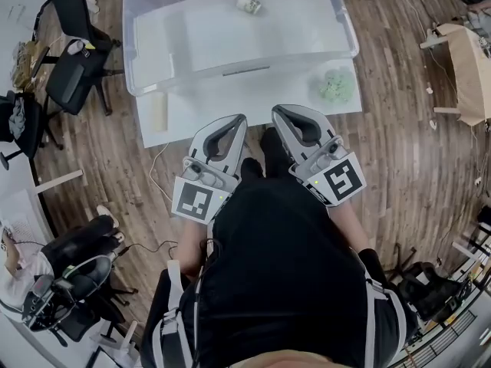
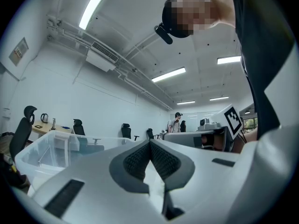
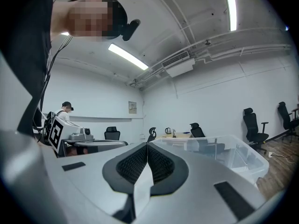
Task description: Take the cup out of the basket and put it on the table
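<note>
Nothing of the job is done yet, as far as I can see. Nearest me, the person holds both tools close against the body, short of the table's near edge. The left gripper (image 1: 238,119) has its jaws pressed together with nothing between them, and the right gripper (image 1: 278,112) is the same, closed and empty. Past them, the white table (image 1: 253,98) carries a cream cylinder (image 1: 159,111) at the near left and a pale green lump (image 1: 334,87) at the right. The clear basket (image 1: 132,52) sits behind those. The cup (image 1: 249,4) lies inside it at the far side, apparently on its side, well apart from both tools. What's left, I'd say, is the whole task: reaching over the near wall, gripping the cup, lifting it out and setting it down on the table.
</note>
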